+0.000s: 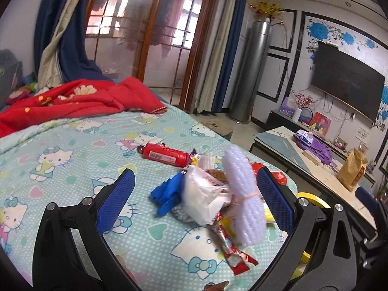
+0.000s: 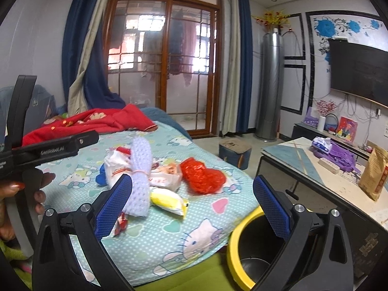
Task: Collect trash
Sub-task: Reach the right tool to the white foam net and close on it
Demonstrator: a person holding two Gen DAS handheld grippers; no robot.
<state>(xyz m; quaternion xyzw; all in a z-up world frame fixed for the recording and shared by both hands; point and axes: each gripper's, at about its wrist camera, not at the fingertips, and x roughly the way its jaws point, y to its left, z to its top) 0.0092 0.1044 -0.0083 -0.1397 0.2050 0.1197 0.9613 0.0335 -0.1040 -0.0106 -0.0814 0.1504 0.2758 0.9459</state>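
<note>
- While you hold both tools above the bed, your left gripper has its blue pads spread wide with nothing between them touching either pad; the trash pile sits on the sheet in the gap.
- Your right gripper is likewise spread wide and empty, hovering over the bed's near corner and the bin.
- On the patterned bedsheet, the pile holds a white foam net roll tied with a rubber band, a crumpled white plastic bag, a blue scrap and a red-and-white wrapper nearest you.
- A red bottle lies on its side just beyond the pile, apart from it.
- From the right wrist view, a red mesh bag lies right of the pile and a yellow packet lies just beside the foam roll.
- The yellow-rimmed black bin stands on the floor against the bed's corner, below your right gripper.
- Your left hand shows at the left edge, wrapped around the other tool's handle.
</note>
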